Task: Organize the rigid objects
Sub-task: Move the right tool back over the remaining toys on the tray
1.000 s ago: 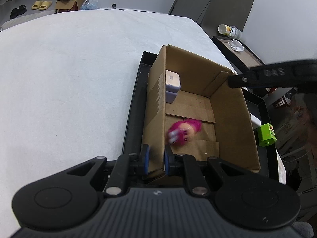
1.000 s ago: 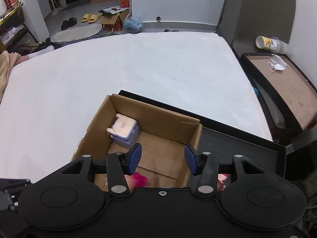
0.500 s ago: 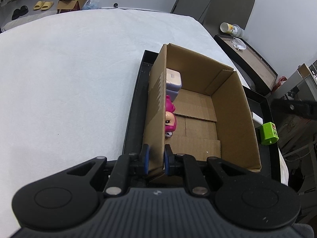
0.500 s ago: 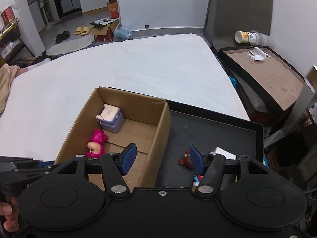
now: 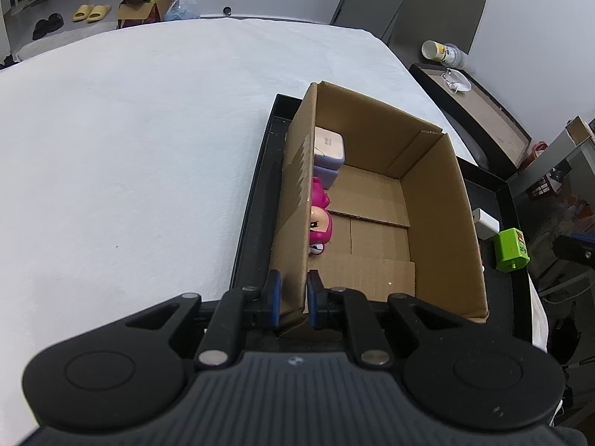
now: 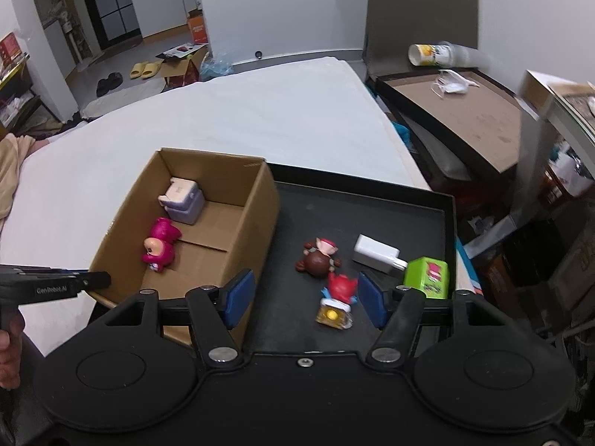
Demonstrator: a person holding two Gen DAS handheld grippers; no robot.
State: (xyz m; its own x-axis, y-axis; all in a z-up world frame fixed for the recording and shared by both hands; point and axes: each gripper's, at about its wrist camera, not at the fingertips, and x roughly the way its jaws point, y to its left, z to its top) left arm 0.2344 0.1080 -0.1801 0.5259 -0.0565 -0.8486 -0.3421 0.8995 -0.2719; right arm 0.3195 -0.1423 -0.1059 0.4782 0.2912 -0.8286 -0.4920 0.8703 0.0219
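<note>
Left hand-held gripper (image 5: 292, 299): at lower centre of the left wrist view, blue pads pinching the near wall of the open brown cardboard box (image 5: 442, 223).
Right hand-held gripper (image 6: 301, 297): jaws opening, nothing between the pads, above the black tray (image 6: 409, 208).
In the box: pink plastic figure (image 6: 159, 245) lying against the left wall; lavender and white cube-shaped toy (image 6: 182, 200) beyond it.
On the tray, right of the box: brown figure with pink head (image 6: 319, 256), red and blue figure (image 6: 337, 297), white charger block (image 6: 376, 253), green cube (image 6: 428, 277).

Two toys (image 6: 159, 247) lie in the box (image 6: 256, 215); three figures (image 6: 336, 288) on the tray (image 6: 409, 204) beside it.
</note>
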